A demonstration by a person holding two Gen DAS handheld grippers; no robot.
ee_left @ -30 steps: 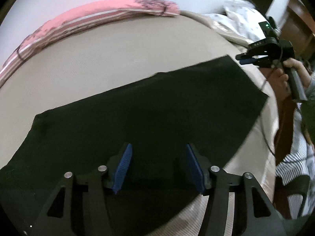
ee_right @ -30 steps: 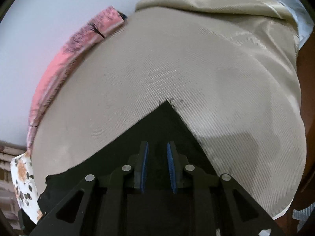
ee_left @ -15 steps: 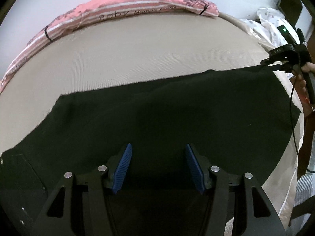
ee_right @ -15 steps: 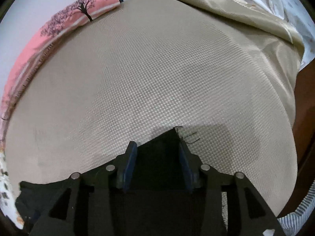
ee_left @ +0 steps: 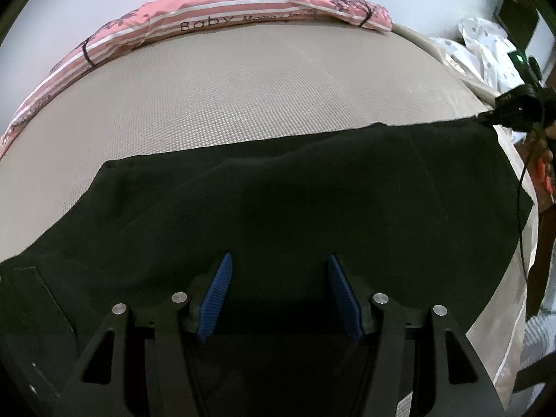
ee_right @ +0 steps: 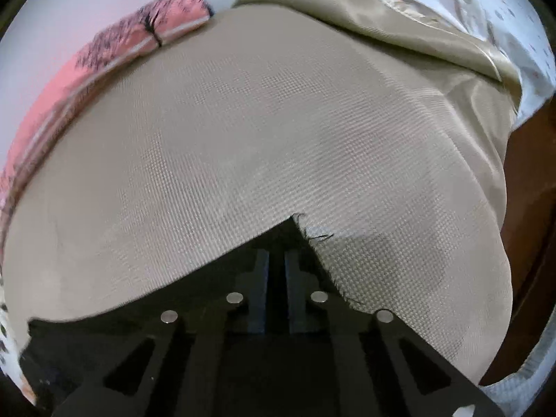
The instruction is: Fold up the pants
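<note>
Black pants (ee_left: 295, 187) lie spread flat across a beige bed (ee_left: 243, 97). My left gripper (ee_left: 278, 278) is open, its blue pads (ee_left: 217, 292) wide apart just above the near part of the pants. My right gripper (ee_right: 277, 264) is shut on the far corner of the pants (ee_right: 288, 231), low over the bed (ee_right: 243, 139). It also shows in the left wrist view (ee_left: 486, 118), pinching that corner at the right edge.
A pink striped pillow (ee_left: 208, 17) lies along the far edge by the wall. A white dotted cloth (ee_left: 486, 45) and a folded beige cover (ee_right: 399, 24) lie at the far right. Dark wooden furniture (ee_right: 531, 180) stands beyond the bed's right edge.
The right gripper opened half a second ago and has shut again on the pants corner. The left view has swung so the pants lie more level; the left gripper stays open.
</note>
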